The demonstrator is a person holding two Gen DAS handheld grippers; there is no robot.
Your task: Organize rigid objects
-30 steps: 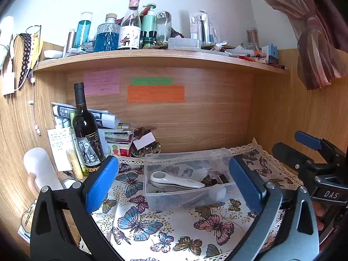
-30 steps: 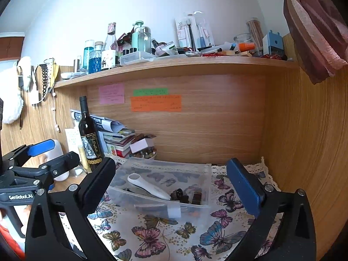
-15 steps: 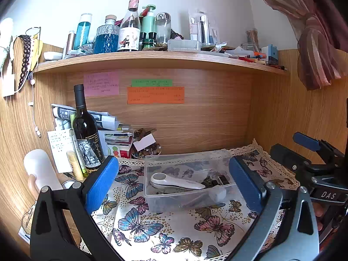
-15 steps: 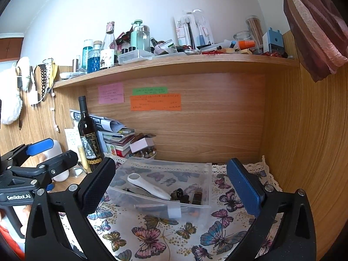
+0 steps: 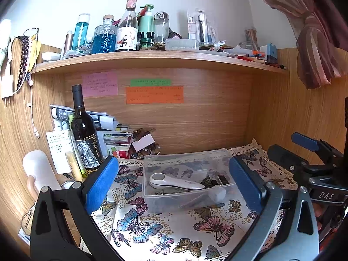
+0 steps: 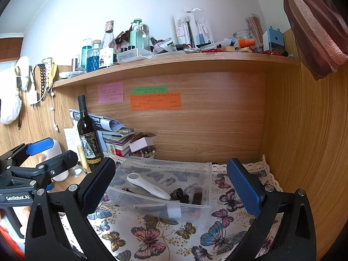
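Observation:
A clear plastic box [image 5: 152, 202] [image 6: 202, 169] stands on the butterfly cloth [image 5: 139, 224] [image 6: 152, 235]. In it lie a white handheld device [image 5: 176, 181] [image 6: 148, 186] and small dark items [image 5: 217, 179] [image 6: 187, 195]. My left gripper [image 5: 174, 187] is open and empty, held back from the box, its blue pads either side of it in view. My right gripper [image 6: 171, 187] is open and empty, likewise back from the box. Each gripper shows at the other view's edge.
A dark wine bottle [image 5: 83, 130] [image 6: 88, 139], stacked books and papers [image 5: 115, 139], a bowl of small stones [image 5: 145, 151] and a white cylinder [image 5: 38, 174] crowd the back left. A cluttered shelf [image 5: 152, 56] hangs above. Wooden walls close the back and right.
Both views have barely shifted; the grippers stay open and the box and its contents have not moved.

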